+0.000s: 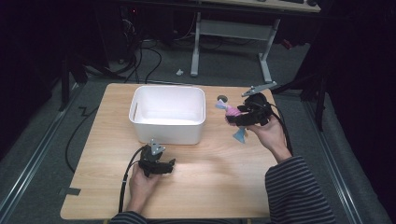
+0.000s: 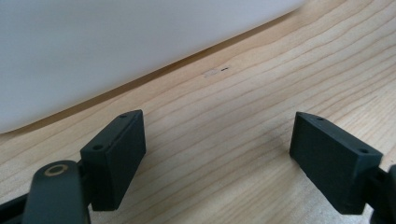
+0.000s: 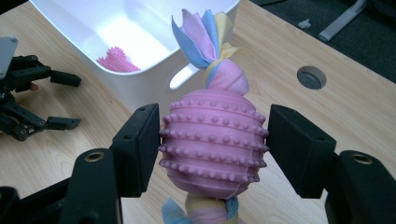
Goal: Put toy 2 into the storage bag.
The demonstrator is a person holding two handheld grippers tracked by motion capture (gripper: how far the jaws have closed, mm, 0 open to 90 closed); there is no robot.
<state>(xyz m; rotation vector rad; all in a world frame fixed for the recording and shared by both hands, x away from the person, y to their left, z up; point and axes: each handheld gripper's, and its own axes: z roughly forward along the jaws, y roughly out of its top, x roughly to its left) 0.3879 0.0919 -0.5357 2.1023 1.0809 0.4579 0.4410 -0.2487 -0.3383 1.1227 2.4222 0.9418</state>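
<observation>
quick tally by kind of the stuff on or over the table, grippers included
Pink studded rubber toy with pastel fabric tufts, held in the right gripper: 1
Small pink spiky toy inside the bin: 1
White rectangular plastic bin: 1
Black two-jaw grippers, right and left gripper: 2
Total: 5

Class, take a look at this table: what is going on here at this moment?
A person works at a wooden table with a claw in each hand. The right claw is shut on a pink knobbly toy with fabric tufts at both ends, held above the table to the right of the white bin. A small pink spiky thing already lies in the bin. The left claw is open, low over the table in front of the bin.
</observation>
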